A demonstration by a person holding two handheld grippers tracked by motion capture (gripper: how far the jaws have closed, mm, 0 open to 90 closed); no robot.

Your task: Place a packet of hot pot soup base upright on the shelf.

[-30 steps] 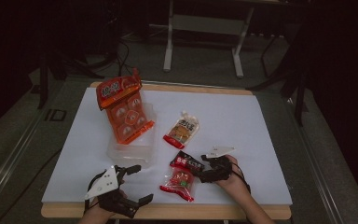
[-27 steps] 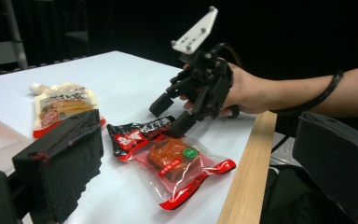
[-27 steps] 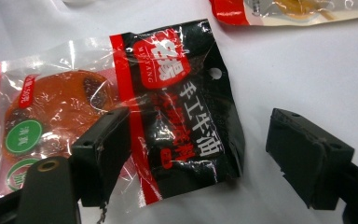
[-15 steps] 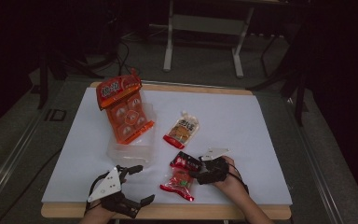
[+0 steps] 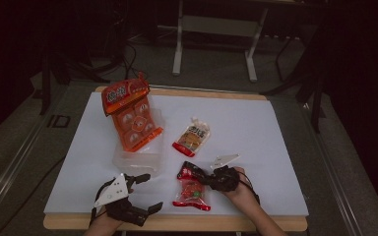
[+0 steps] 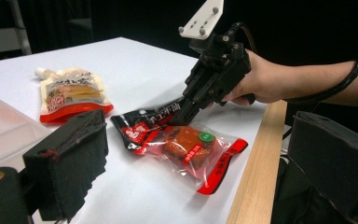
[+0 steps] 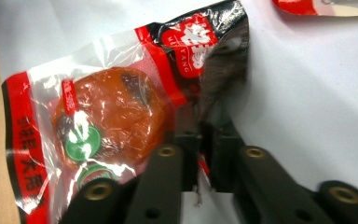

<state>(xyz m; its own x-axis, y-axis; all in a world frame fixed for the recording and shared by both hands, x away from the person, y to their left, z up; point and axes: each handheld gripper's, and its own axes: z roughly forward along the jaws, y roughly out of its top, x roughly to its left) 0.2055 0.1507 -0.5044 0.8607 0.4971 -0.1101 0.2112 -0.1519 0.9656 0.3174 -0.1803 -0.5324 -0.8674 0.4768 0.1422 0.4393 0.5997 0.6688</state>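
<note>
A red and clear snack packet [image 5: 192, 191] with a brown-orange piece inside lies near the table's front edge. My right gripper [image 5: 198, 177] reaches in from the right, low over the table. Its jaws have just been closing and now stand shut on the packet's black-and-red top edge [image 7: 214, 93], which sits pinched between the fingertips of my right gripper [image 7: 205, 140]. In the left gripper view the packet [image 6: 186, 144] rests flat with its gripped end slightly raised. My left gripper [image 5: 150, 191] rests at the front left, open and holding nothing, its pads [image 6: 70, 158] far apart.
A white and yellow spouted pouch [image 5: 193, 136] lies mid-table beyond the packet. An orange multi-cup pack [image 5: 130, 118] leans in a clear plastic box [image 5: 138, 160] at the left. The wooden table edge [image 5: 177, 223] runs just in front of both hands.
The right gripper's jaws, open around the packet's top edge before, have come together on it. The left gripper has stayed where it was.
</note>
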